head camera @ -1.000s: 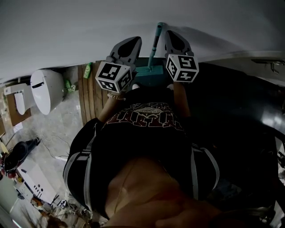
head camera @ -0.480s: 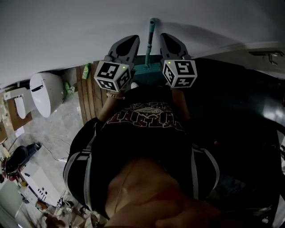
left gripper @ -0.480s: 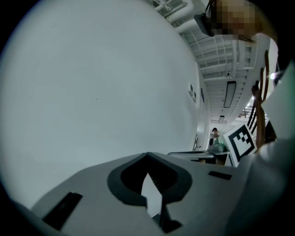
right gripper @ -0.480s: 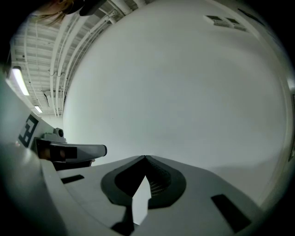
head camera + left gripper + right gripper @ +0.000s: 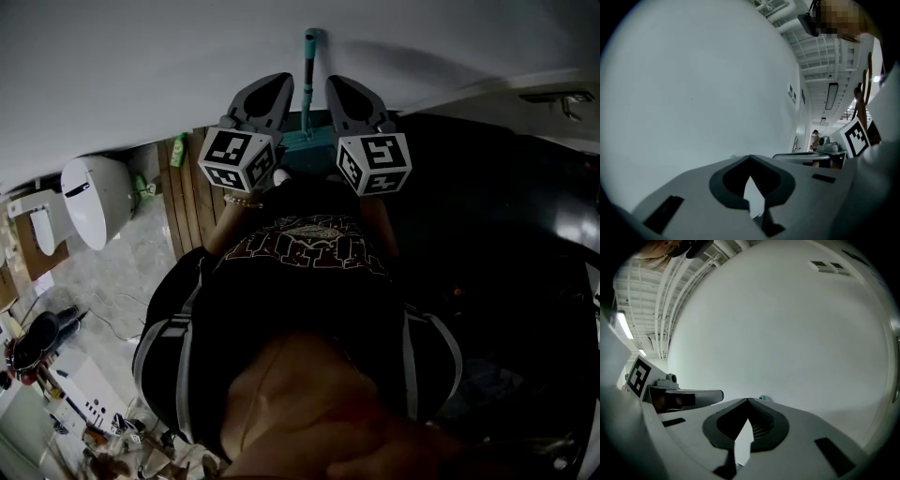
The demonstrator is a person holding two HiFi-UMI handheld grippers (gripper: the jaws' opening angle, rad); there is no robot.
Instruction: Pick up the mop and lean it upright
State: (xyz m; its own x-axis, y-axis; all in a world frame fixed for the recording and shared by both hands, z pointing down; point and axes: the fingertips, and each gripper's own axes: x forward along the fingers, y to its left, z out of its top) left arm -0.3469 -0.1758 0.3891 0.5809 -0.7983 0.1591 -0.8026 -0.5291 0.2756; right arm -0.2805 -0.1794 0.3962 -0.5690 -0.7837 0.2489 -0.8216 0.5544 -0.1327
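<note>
A teal mop stands against the white wall (image 5: 141, 66), its handle (image 5: 307, 70) rising from the teal head (image 5: 314, 141) on the floor. My left gripper (image 5: 282, 82) is just left of the handle and my right gripper (image 5: 335, 83) just right of it, both pointing at the wall. In the left gripper view the left gripper (image 5: 750, 157) has its jaws together with nothing between them. The right gripper (image 5: 747, 400) is shut in the same way, and a small teal tip (image 5: 763, 398) peeks over its jaw. Neither gripper holds the handle.
A white toilet (image 5: 94, 197) stands at the left, with a green bottle (image 5: 181, 150) by the wooden floor strip (image 5: 187, 211). Dark floor (image 5: 497, 216) spreads to the right. Tools and clutter (image 5: 47, 347) lie at the lower left. A person (image 5: 815, 138) stands far down the corridor.
The mop handle's top has shifted left and stands straighter against the wall. The right gripper has drifted left with it, closer to the left gripper, which has hardly moved.
</note>
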